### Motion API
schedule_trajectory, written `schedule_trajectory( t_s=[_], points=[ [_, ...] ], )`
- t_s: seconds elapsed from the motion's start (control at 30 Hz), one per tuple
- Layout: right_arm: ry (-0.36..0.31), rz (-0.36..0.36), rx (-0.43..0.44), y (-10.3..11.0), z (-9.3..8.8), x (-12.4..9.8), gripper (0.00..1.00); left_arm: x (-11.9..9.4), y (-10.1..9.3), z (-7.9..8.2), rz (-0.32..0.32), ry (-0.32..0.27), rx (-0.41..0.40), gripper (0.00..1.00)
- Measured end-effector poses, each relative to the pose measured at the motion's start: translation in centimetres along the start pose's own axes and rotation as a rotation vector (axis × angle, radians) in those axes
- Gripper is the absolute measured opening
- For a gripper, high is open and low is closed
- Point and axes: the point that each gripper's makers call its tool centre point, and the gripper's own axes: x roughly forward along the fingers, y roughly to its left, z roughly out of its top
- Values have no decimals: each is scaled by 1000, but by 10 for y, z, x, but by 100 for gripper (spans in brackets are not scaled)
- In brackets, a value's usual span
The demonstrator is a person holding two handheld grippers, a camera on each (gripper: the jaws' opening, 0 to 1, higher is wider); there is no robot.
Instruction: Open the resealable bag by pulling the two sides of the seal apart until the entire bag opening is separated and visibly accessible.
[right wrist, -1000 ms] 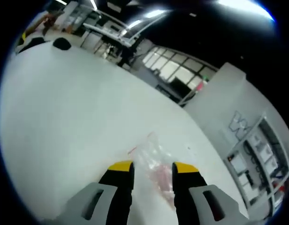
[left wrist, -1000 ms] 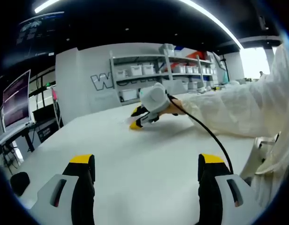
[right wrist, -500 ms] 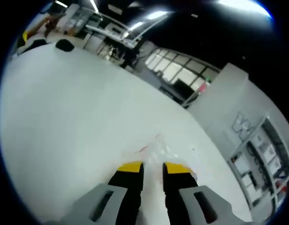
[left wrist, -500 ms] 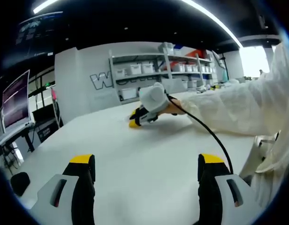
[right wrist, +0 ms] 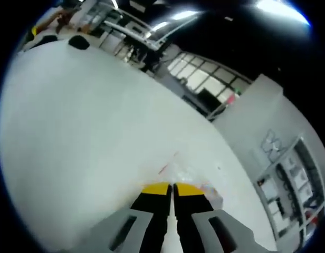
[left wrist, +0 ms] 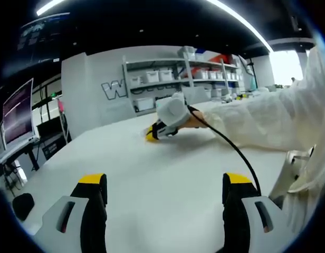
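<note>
A person in a white sleeve (left wrist: 263,118) is working at a big white counter (left wrist: 168,174). The left hand-held gripper (left wrist: 165,182) is hanging low over the counter with its two yellow-tipped jaws standing wide apart, and there is nothing between them.

Far across the counter, the right hand-held gripper (left wrist: 152,134) is pressing down near the counter top, with a black cable (left wrist: 233,153) running back from it along the sleeve.

In the right gripper view, the right hand-held gripper (right wrist: 172,188) is squeezing its jaws almost together, with just a thin gap between the yellow tips. The clear resealable bag (right wrist: 191,176) is lying flat on the counter right at those tips, with a thin red line at its far edge. The jaws seem to be pinching the near edge of the bag, but the bag is see-through and blurry, so I cannot be sure.

Behind the counter, shelves with white bins (left wrist: 168,79) are standing against a grey wall. A computer screen (left wrist: 17,113) is glowing off to one side.
</note>
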Motion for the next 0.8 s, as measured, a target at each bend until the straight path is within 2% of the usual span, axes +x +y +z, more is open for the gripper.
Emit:
schedule_trajectory(
  t_s=[0.2,0.33,0.57,0.67,0.8],
  points=[
    [7,-5,31,-1,-1,0,0,1,-2,-1,-3,5,0,90],
    [-15,-24,77,-4,1,0,0,1,-1,-2,-1,8,1,90],
    [-79,-112,178,-31,8,-4,0,-1,-3,-2,0,12,7,90],
    [-85,-143,176,-45,9,-5,0,-1,-4,-2,-1,13,11,90],
    [-87,-163,160,-52,10,-7,0,-1,-5,-1,-2,10,13,90]
  ],
)
